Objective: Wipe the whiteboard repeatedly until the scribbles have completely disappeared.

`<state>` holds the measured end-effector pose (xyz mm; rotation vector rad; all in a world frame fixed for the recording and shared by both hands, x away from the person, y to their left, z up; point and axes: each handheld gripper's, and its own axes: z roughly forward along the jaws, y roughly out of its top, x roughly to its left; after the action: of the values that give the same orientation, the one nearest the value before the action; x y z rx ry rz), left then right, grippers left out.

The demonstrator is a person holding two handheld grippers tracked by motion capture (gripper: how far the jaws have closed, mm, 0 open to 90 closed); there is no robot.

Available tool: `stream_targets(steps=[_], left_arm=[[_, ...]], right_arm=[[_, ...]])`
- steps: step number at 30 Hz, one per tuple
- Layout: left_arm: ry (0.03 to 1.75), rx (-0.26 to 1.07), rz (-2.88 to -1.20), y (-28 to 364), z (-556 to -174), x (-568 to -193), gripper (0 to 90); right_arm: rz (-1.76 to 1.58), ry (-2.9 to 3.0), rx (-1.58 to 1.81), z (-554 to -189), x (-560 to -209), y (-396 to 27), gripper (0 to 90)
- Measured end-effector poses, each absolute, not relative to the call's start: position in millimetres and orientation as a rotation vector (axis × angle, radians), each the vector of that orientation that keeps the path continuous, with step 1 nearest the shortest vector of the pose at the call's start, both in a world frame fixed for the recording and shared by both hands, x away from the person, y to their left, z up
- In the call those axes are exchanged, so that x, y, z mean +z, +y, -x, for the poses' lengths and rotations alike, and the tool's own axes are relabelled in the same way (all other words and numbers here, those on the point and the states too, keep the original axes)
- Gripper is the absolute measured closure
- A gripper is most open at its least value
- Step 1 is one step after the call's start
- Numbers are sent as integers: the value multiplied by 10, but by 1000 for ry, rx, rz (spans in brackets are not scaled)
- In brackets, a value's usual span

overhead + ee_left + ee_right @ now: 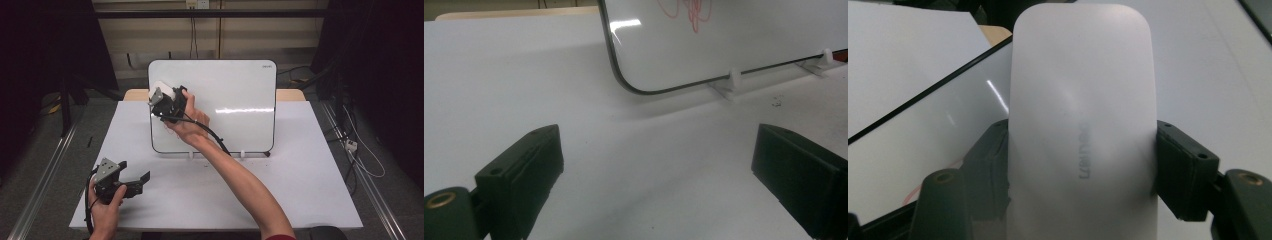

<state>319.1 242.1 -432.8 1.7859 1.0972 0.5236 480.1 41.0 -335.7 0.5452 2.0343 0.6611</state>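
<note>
A white-surfaced whiteboard (235, 100) stands upright on small white feet (734, 80) at the back of the table. Red scribble (694, 12) marks its face. My right gripper (159, 97) is raised at the board's upper left corner, shut on a white eraser block (159, 86). In the right gripper view the eraser (1080, 100) sits pinched between both jaws of the gripper (1080, 170), with the board's (923, 140) black-rimmed edge just behind it. My left gripper (134, 171) rests low at the table's front left, open, with nothing between its jaws (656, 165).
The white table top (300, 175) stretches out in front of the board. A black cable (215, 137) trails from the right gripper along the forearm. Dark specks (776, 102) lie by the board's foot. Cables lie on the floor at the right (360, 155).
</note>
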Motion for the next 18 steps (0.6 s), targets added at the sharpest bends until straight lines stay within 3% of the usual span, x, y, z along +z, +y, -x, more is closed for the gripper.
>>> stream_targets(steps=[18], left_arm=[[1109, 515, -1770, 2430, -3194, -4335, 63]], right_arm=[[-660, 1966, 675, -5062, -3009, 194, 317]])
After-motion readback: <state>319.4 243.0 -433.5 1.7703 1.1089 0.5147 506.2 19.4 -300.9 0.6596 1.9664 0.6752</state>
